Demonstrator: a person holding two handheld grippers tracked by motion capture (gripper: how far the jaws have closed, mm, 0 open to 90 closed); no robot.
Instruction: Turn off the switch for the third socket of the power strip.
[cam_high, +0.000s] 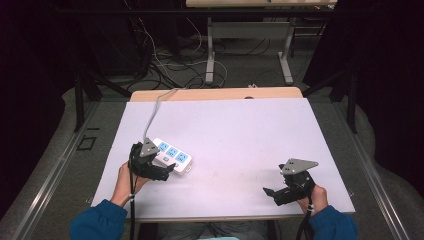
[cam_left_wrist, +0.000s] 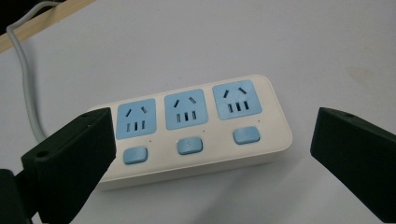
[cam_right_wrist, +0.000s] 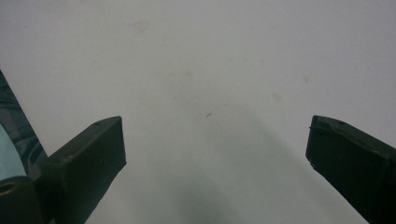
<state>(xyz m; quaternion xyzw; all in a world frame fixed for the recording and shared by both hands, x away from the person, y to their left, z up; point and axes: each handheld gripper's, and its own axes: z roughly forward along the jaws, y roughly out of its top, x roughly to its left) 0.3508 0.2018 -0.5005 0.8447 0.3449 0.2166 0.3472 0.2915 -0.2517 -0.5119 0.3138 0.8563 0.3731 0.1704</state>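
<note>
Power strip (cam_left_wrist: 187, 128) flat on white tabletop (cam_high: 240, 130), between spread jaws of left tool (cam_left_wrist: 212, 154), untouched; right tool (cam_right_wrist: 215, 154) spread, well apart, over bare surface.

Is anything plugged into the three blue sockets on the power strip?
No, in the left gripper view all three sockets of the power strip show bare slots, with no plug in any.
</note>
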